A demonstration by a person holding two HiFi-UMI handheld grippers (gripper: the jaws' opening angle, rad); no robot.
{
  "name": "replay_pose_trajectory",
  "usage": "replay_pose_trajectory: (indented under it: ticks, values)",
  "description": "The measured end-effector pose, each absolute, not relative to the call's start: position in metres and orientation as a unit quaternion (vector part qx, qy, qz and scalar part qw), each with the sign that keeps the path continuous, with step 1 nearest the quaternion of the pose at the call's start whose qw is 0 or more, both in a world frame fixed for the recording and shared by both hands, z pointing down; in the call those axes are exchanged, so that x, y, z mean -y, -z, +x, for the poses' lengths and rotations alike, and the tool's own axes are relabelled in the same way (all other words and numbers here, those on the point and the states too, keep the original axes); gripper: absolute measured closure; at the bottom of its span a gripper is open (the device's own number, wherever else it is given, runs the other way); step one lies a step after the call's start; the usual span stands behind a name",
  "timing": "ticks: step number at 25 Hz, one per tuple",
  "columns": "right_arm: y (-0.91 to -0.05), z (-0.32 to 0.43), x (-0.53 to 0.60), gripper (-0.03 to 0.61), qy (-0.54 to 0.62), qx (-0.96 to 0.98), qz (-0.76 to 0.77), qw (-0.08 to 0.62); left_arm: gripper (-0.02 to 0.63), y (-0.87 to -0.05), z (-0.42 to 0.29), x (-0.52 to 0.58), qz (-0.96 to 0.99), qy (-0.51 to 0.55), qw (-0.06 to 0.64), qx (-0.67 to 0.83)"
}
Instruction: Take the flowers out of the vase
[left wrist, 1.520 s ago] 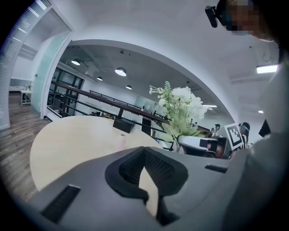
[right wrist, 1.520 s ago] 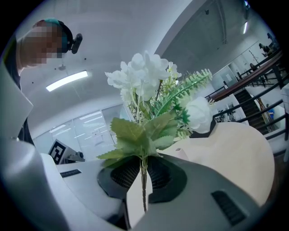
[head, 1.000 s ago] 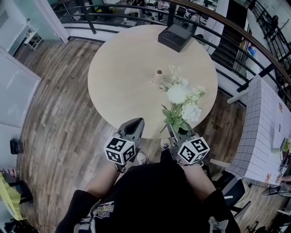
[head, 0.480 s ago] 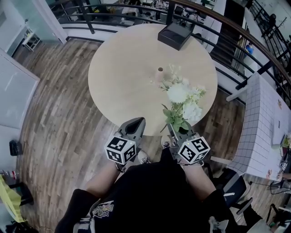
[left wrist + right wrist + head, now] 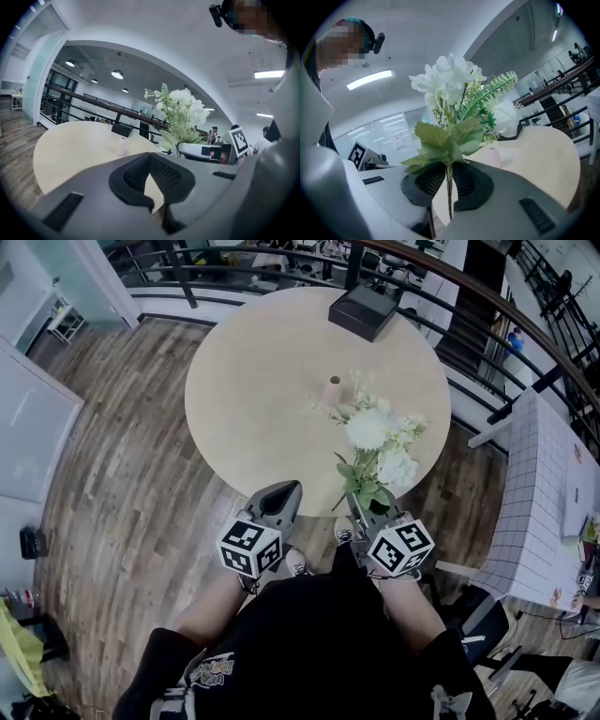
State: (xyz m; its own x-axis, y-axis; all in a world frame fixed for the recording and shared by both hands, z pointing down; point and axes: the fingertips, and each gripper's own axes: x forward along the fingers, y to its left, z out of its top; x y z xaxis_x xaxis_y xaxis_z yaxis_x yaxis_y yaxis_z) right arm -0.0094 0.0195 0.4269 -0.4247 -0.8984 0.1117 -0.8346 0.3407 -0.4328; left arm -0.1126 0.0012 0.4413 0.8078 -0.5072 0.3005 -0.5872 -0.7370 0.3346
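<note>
Holding the flowers (image 5: 377, 441) by their stems, the right tongs (image 5: 449, 182) have them clear of the vase (image 5: 334, 390), over the surface's (image 5: 253, 381) near edge. Best to lay them flat before loosening. The left tongs (image 5: 151, 177) are closed and empty.

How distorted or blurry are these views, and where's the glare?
Head view: fisheye bends the floorboards round the table; even light, sharp. Left gripper view: dark vignetted corners, strong barrel bend. Right gripper view: ceiling strip light glares; flowers sharp.
</note>
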Motion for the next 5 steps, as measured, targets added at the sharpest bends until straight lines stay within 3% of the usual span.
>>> replay_pose_trajectory:
  ticks: [5]
  values:
    - [-0.4259, -0.0079, -0.0183, 0.520, 0.220, -0.814, -0.532, 0.071, 0.607, -0.4408, -0.1094, -0.0015, 0.927, -0.096, 0.211, 0.294]
